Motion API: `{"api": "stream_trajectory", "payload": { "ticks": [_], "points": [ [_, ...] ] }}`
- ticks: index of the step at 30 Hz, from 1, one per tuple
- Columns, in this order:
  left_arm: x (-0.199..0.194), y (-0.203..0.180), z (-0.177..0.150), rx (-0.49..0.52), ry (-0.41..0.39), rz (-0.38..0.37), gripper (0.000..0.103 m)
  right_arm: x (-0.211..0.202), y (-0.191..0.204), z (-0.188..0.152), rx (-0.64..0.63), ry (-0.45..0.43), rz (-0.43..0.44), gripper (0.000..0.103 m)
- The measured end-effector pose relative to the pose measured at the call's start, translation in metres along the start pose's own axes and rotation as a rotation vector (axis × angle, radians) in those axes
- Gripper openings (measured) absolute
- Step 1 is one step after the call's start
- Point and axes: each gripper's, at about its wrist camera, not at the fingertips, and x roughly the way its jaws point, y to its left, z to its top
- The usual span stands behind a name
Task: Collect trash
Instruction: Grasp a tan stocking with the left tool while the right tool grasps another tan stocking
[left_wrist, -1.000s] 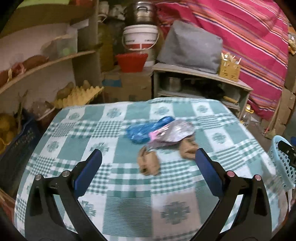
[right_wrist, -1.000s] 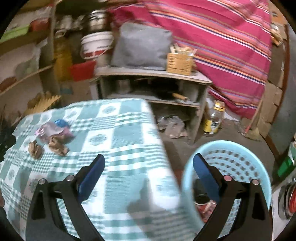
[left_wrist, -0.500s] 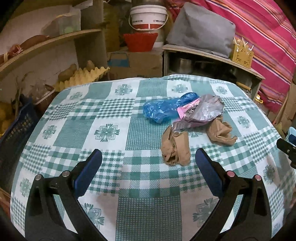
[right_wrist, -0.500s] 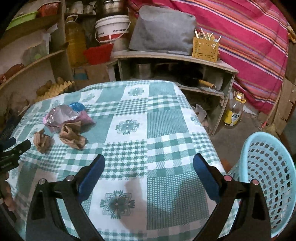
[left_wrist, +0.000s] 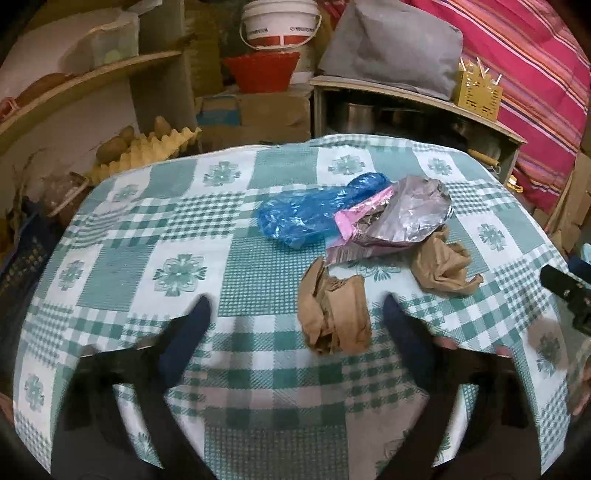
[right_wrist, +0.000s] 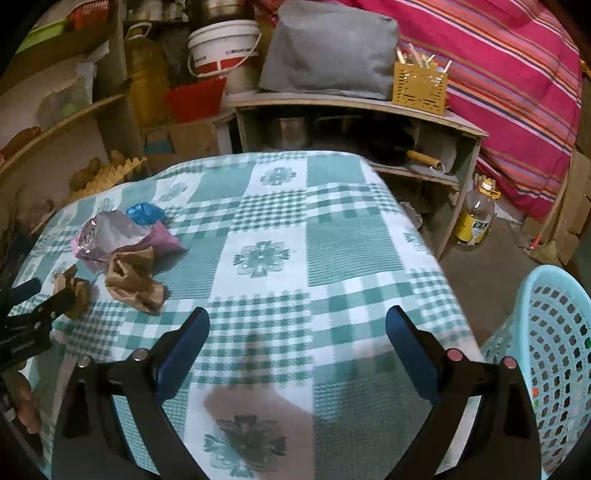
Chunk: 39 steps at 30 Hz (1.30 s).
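Trash lies on the green-checked tablecloth (left_wrist: 177, 266): a blue plastic bag (left_wrist: 314, 210), a silver-pink foil wrapper (left_wrist: 399, 218) and two crumpled brown papers (left_wrist: 334, 314) (left_wrist: 443, 267). My left gripper (left_wrist: 295, 306) hangs low over the nearer brown paper. Its jaws are closing, the paper lies between them near the right finger, and the pads are clear of it. My right gripper (right_wrist: 297, 315) is open over bare cloth, right of the pile. The right wrist view shows the wrapper (right_wrist: 110, 232), a brown paper (right_wrist: 133, 278) and the left gripper's fingers (right_wrist: 33, 306).
A light blue mesh basket (right_wrist: 546, 362) stands on the floor off the table's right edge. An oil bottle (right_wrist: 474, 218) sits by a low wooden shelf (right_wrist: 369, 107). A yellow egg tray (left_wrist: 147, 147) and a dark crate (left_wrist: 22, 258) are to the left.
Both grippers came down and closer to the table. The nearer brown paper now lies between the left fingers, which stand slightly narrower. The right view swung from the basket to the cloth.
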Motion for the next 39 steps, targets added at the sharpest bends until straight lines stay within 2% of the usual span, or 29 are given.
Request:
{"api": "stream_trajectory", "payload": {
  "ticks": [2,3,4,14,26,27,28,32,39],
  "points": [
    [0.004,0.004,0.0,-0.013,0.024,-0.034,0.053,0.0,0.007,0.0,-0.012,-0.003,0.006,0.094],
    [0.004,0.005,-0.001,-0.014,0.027,-0.042,0.047,0.0,0.013,0.001,-0.02,-0.004,0.011,0.094],
    [0.004,0.006,-0.002,-0.01,0.024,-0.04,0.038,-0.001,0.017,0.001,-0.023,-0.004,0.017,0.094],
    [-0.02,0.057,-0.006,-0.033,-0.007,0.029,0.037,0.002,0.08,-0.002,-0.107,0.024,0.08,0.094],
    [-0.038,0.104,-0.008,-0.113,-0.031,0.055,0.037,0.037,0.139,0.007,-0.198,0.088,0.039,0.092],
    [-0.037,0.106,-0.008,-0.122,-0.03,0.055,0.037,0.039,0.139,0.008,-0.198,0.091,0.041,0.085],
    [-0.038,0.108,-0.006,-0.132,-0.03,0.054,0.037,0.041,0.141,0.009,-0.199,0.098,0.053,0.073],
    [-0.039,0.108,-0.002,-0.145,-0.039,0.042,0.037,0.045,0.139,0.009,-0.197,0.124,0.112,0.043],
    [-0.045,0.086,0.003,-0.107,-0.058,0.042,0.037,0.02,0.121,0.003,-0.235,0.104,0.097,0.042]
  ]
}}
